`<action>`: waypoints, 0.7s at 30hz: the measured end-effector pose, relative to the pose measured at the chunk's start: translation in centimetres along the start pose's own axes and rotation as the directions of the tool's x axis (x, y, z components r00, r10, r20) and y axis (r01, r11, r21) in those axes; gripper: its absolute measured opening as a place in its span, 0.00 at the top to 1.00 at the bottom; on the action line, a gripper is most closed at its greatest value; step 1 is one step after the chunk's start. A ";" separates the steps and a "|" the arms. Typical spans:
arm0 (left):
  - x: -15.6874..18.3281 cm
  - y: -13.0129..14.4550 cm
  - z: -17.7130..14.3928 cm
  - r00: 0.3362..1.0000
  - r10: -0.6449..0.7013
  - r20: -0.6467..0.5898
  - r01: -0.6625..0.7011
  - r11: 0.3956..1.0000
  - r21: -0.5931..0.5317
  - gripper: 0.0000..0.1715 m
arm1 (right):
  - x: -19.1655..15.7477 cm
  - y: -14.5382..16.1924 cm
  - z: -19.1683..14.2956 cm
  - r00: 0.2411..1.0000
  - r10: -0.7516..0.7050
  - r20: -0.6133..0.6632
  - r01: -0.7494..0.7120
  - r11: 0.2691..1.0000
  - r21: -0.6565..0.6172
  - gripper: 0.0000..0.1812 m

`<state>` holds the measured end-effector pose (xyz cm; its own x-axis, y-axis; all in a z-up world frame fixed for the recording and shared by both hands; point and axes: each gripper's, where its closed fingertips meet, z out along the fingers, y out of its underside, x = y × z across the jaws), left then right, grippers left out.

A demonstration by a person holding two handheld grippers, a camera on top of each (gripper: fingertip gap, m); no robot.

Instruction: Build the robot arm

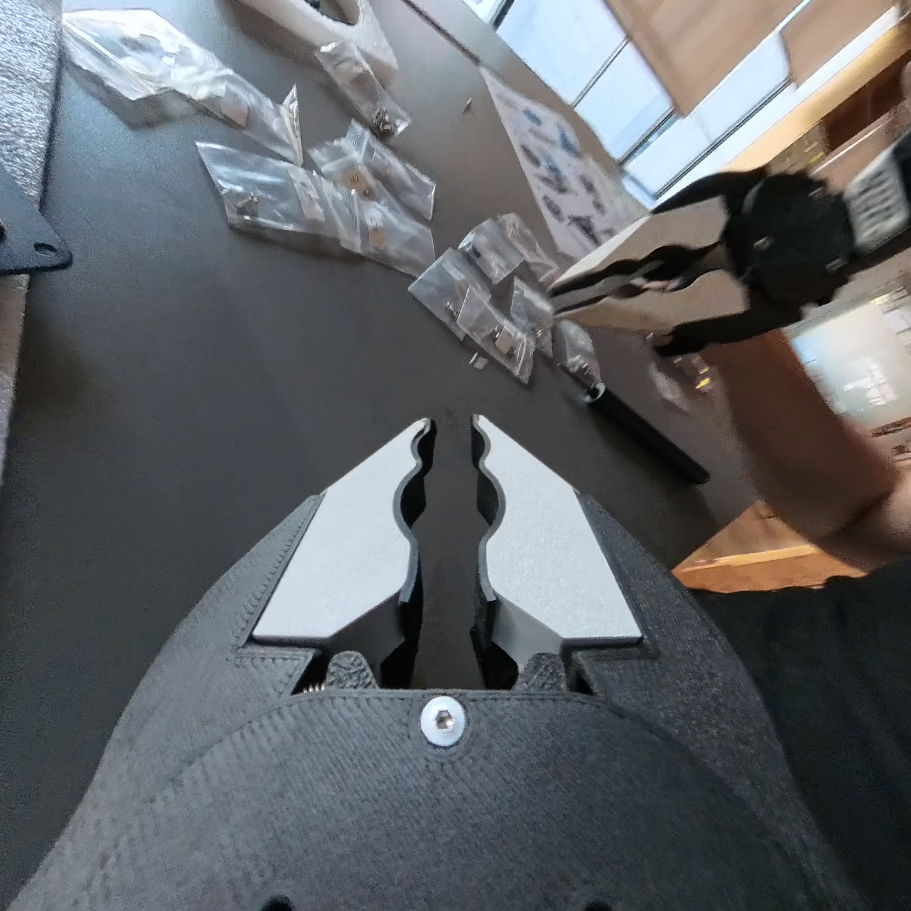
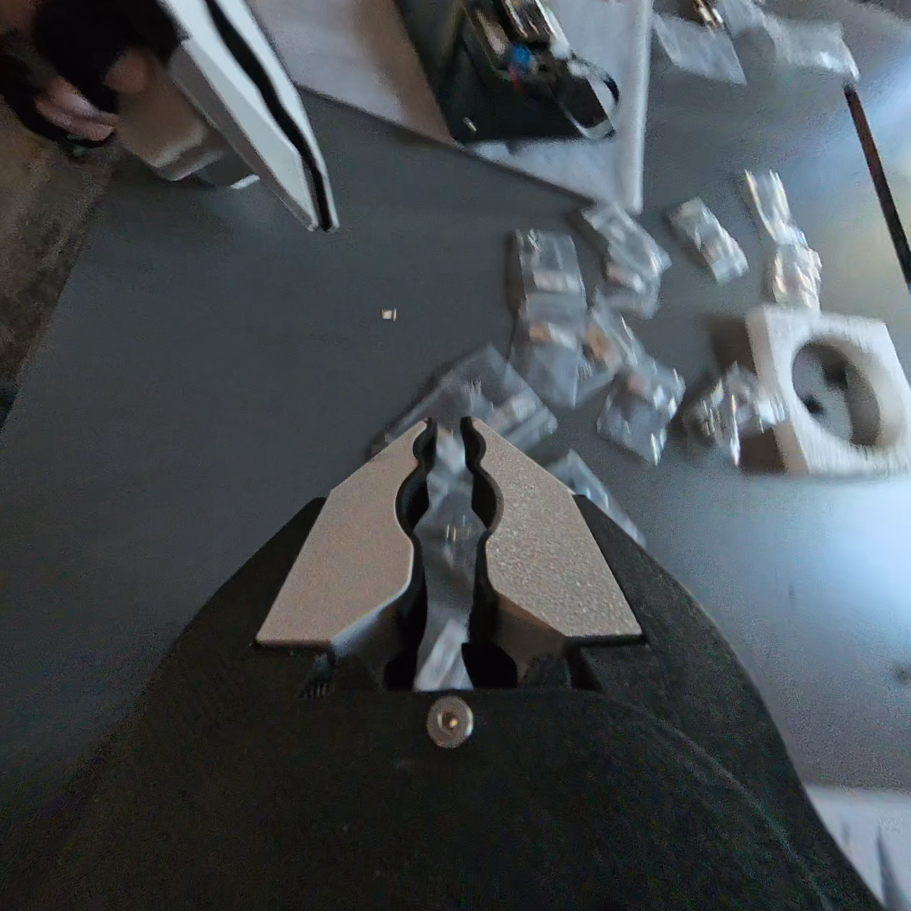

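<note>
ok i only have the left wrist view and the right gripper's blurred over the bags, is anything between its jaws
observer: in the right wrist view the right gripper has its jaws slightly apart, and a clear bag shows in the gap. can't tell if it's held or just lying beneath
operator: anything off to its right
observer: a white foam block with a round hole, on the dark table
operator: and to the left
observer: one small loose metal piece, lying alone
</note>
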<state>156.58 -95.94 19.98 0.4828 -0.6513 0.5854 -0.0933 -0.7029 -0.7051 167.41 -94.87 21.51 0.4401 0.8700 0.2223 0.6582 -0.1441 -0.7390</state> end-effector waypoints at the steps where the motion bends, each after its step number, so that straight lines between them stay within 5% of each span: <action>1: 0.1 0.6 0.3 0.998 0.047 0.033 -0.046 0.999 -0.026 0.91 | 0.1 1.0 -1.5 0.998 0.056 -0.031 -0.056 0.998 -0.013 0.93; 8: 1.6 2.0 3.2 0.945 0.312 0.100 -0.290 0.939 -0.184 0.87 | -5.8 5.5 -6.5 0.863 0.497 -0.085 -0.503 0.861 -0.075 0.82; 11: 1.7 1.9 3.9 0.936 0.345 0.068 -0.322 0.920 -0.225 0.89 | -7.2 8.5 -6.0 0.856 0.467 -0.221 -0.508 0.840 -0.191 0.80; 16: 1.8 0.8 4.2 0.909 0.417 0.014 -0.399 0.880 -0.258 0.92 | -7.5 8.2 -5.6 0.861 0.418 -0.290 -0.475 0.865 -0.161 0.91; 21: 1.5 -0.2 5.8 0.782 0.622 -0.044 -0.597 0.727 -0.339 0.91 | -7.8 8.5 -6.1 0.829 0.478 -0.290 -0.529 0.839 -0.129 0.91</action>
<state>162.36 -95.10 18.70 0.2814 -0.9589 0.0364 -0.6516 -0.2188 -0.7263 173.29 -105.76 17.31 0.8568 0.5154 0.0158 0.3981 -0.6417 -0.6555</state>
